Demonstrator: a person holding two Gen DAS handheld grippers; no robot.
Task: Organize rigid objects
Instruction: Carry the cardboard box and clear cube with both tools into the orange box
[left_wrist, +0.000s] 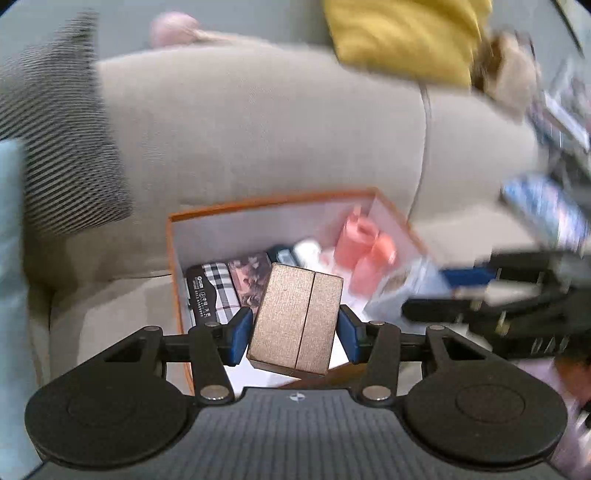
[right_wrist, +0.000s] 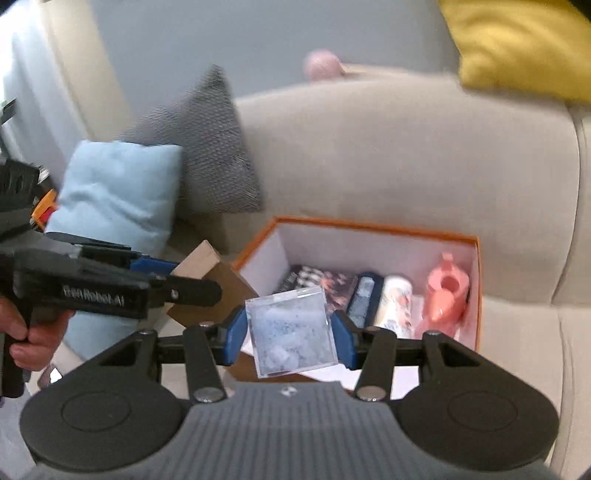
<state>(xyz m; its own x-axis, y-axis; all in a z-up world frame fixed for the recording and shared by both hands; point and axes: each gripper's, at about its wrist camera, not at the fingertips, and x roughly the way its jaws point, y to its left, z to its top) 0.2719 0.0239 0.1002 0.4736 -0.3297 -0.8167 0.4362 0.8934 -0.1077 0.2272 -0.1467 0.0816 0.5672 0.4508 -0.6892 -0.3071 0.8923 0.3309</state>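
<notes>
A brown, gold-textured box (left_wrist: 295, 317) is clamped between the blue pads of my left gripper (left_wrist: 295, 334), tilted above the near edge of an orange storage box (left_wrist: 266, 203) with a white lining. My right gripper (right_wrist: 290, 334) is shut on a clear plastic cube (right_wrist: 291, 325) with pale blue-white contents, also over the orange storage box's (right_wrist: 369, 225) near side. The right wrist view shows the brown box (right_wrist: 218, 295) just left of the cube. Inside lie a pink watering can (right_wrist: 447, 295), a printed can (right_wrist: 395, 306), a dark pack (right_wrist: 364, 295) and plaid and black flat packs (left_wrist: 214, 291).
The storage box sits on a beige sofa seat (right_wrist: 517, 332) against its backrest (left_wrist: 258, 129). A light blue cushion (right_wrist: 114, 192) and a grey patterned cushion (right_wrist: 214, 147) lie to the left, a yellow cushion (right_wrist: 524, 48) at the upper right. A hand (right_wrist: 33, 343) grips the left tool.
</notes>
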